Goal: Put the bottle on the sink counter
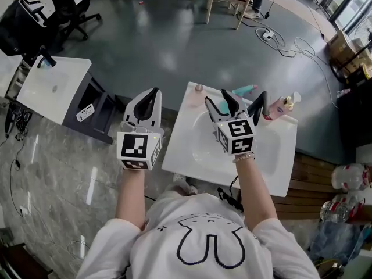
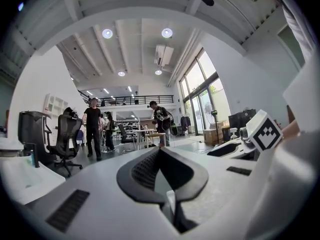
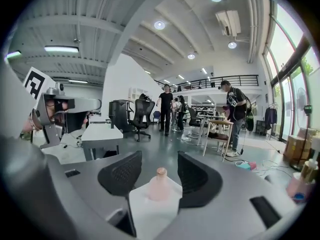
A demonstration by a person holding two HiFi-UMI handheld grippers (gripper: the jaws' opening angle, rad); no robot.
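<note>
A pink pump bottle (image 1: 283, 105) stands upright at the back right of the white sink counter (image 1: 186, 156); it also shows at the far right edge of the right gripper view, pink bottle (image 3: 303, 183). My right gripper (image 1: 237, 102) hovers over the basin's back edge, to the left of the bottle, open and empty. Between its jaws I see a counter corner with a small pinkish knob (image 3: 160, 183). My left gripper (image 1: 153, 93) hangs past the counter's left edge over the floor, jaws closed together with nothing in them, left gripper (image 2: 159, 151).
A teal brush-like item (image 1: 244, 89) lies on the counter's back edge. A second white sink unit (image 1: 53, 87) stands at left, office chairs (image 1: 65, 9) behind it. Wooden table legs (image 1: 225, 4), floor cables (image 1: 279, 39) and boxes (image 1: 346, 48) lie beyond. People stand far off.
</note>
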